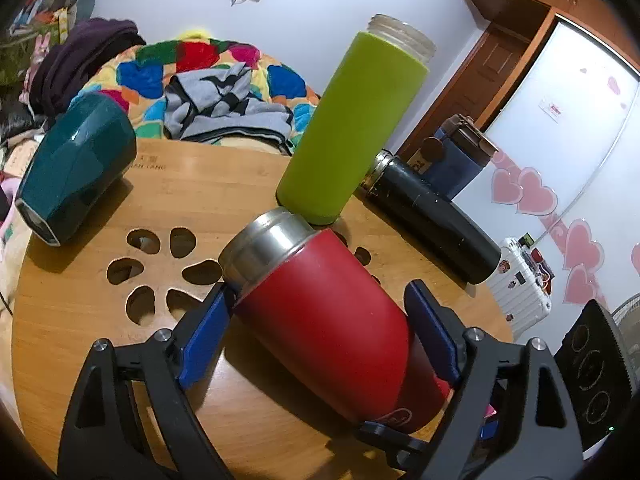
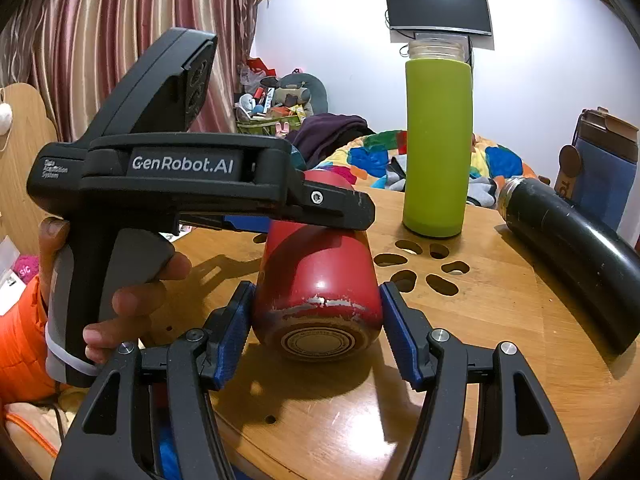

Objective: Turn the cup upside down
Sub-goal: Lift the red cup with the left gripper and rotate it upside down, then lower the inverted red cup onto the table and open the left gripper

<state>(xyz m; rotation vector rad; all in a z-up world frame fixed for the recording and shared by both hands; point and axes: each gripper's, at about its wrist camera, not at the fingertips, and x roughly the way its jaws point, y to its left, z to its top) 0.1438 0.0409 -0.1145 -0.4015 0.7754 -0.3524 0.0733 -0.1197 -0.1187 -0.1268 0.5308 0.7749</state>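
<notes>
A: Which step are you in now?

B: You are in the grasp step. The red cup [image 1: 332, 320] lies on its side on the wooden counter [image 1: 80, 300], steel mouth [image 1: 264, 240] toward the green bottle [image 1: 352, 120]. Your left tongs [image 1: 320, 328] hold it around the middle, both blue pads on the red wall. Your right tongs [image 2: 316, 328] stand around its base end; the left pad looks to touch, but at the right pad I see a thin gap, so I judge them narrow and not yet gripping.

A: What does the next move ask?

B: I think you must lift a little and turn the cup so the steel mouth goes down to the counter. Keep distance from the green bottle and the black flask [image 2: 572, 264], both are near.

A: How does the cup look?

B: Matte red, with scratched paint near the bottom edge [image 2: 320, 304], showing metal. The round base has a printed ring.
</notes>
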